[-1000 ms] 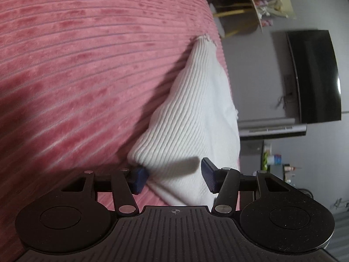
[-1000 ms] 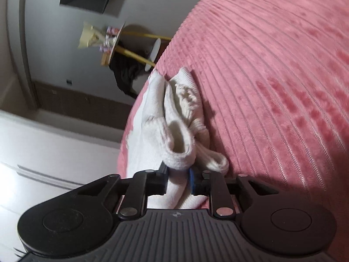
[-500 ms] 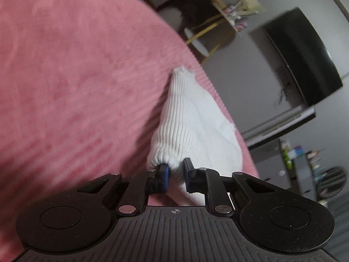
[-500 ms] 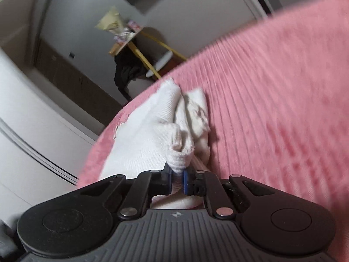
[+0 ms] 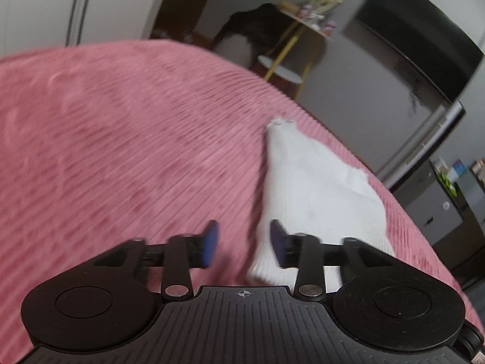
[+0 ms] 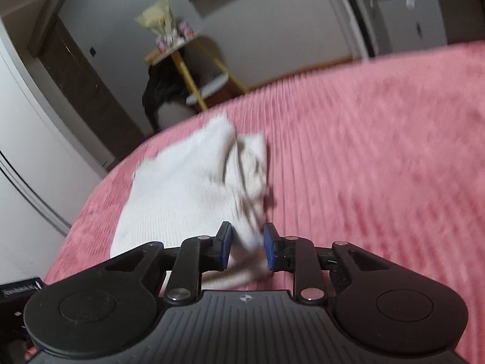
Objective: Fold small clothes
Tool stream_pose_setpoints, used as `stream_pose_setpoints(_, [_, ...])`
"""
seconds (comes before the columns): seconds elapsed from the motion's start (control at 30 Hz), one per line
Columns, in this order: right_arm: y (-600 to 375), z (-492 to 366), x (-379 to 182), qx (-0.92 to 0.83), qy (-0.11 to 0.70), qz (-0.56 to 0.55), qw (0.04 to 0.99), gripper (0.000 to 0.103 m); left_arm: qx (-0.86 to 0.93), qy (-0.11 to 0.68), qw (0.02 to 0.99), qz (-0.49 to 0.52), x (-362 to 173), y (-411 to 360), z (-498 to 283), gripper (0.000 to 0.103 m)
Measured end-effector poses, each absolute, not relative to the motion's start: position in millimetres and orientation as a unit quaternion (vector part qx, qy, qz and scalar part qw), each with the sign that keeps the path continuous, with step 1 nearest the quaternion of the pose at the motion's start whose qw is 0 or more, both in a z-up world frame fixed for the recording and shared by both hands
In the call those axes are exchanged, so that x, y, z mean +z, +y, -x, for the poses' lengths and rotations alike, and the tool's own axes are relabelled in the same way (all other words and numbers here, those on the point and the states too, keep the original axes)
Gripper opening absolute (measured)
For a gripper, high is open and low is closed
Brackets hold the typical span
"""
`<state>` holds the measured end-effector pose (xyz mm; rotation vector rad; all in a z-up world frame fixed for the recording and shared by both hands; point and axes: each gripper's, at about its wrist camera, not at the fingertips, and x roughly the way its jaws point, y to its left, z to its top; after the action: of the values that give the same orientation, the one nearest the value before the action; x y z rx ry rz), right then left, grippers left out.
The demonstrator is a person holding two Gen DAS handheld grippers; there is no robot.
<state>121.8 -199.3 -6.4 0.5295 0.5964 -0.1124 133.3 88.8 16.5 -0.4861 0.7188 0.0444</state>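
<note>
A small white ribbed knit garment (image 5: 315, 188) lies on a pink corded bedspread (image 5: 121, 151). In the left wrist view my left gripper (image 5: 244, 242) hovers over the garment's near corner. Its jaws are opening; the cloth edge lies by the right pad (image 5: 277, 242) and the left pad stands free over the bedspread. In the right wrist view the same garment (image 6: 182, 188) is bunched with a folded layer on its right side. My right gripper (image 6: 248, 246) has a fold of the cloth between its pads. Its jaws are opening and a gap shows beside the right pad.
Past the bed's far edge stands a yellow-legged side table (image 5: 291, 51) with a dark cloth hung on it. A dark screen (image 5: 424, 45) hangs on the grey wall, with a cabinet (image 5: 448, 212) to its right. A white door (image 6: 27, 151) is at the left.
Half a second ago both grippers were pinched on the garment's near corners. Both have since spread their jaws, risen and rolled, so the bed looks more level.
</note>
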Motion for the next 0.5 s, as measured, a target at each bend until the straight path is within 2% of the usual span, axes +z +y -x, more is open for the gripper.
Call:
stream_pose_setpoints(0.07, [-190, -122, -1, -0.056, 0.271, -0.216, 0.936, 0.023, 0.007, 0.355, 0.910, 0.214, 18, 77, -145, 0.052])
stream_pose_setpoints(0.33, [-154, -152, 4, -0.014, 0.266, -0.042, 0.963, 0.023, 0.008, 0.399, 0.910, 0.109, 13, 42, -188, 0.053])
stream_pose_setpoints(0.5, [-147, -182, -8, -0.007, 0.297, 0.021, 0.955, 0.022, 0.008, 0.411, 0.911, 0.042, 8, 23, -202, 0.062])
